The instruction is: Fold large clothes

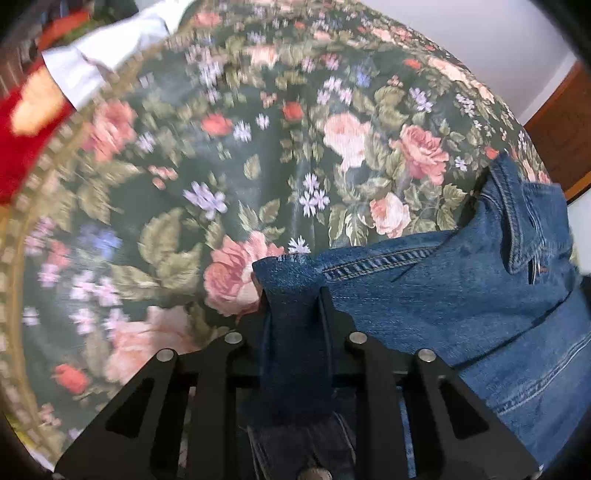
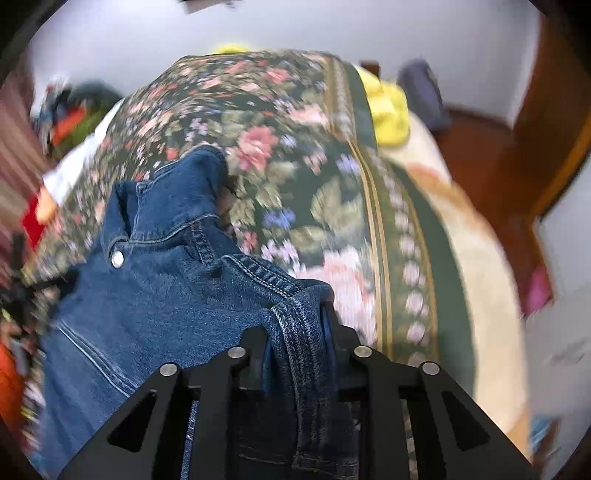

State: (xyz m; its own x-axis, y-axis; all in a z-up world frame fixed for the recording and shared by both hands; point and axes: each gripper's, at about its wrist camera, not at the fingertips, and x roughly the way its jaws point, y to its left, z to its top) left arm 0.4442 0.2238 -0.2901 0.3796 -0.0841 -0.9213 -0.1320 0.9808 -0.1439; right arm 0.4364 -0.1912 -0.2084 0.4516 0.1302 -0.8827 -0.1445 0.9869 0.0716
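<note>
Now the left gripper [image 1: 293, 291] and right gripper [image 2: 297, 314] each pinch the blue denim jacket [image 1: 461, 295] [image 2: 155, 295] above the dark floral bedspread [image 1: 229, 147] [image 2: 295, 155].

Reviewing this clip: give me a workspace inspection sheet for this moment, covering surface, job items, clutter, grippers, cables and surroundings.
Surface: floral bedspread, dark green with roses, gold-striped border.
Job's things: denim jacket, blue, held up at two points, collar and a metal snap visible.
Clutter: white garment and red item at the far left edge; yellow item at the far end.
Grippers: left gripper shut on denim; right gripper shut on a seamed edge.
Cables: nothing seen.
Surroundings: white wall, brown wooden furniture.
</note>
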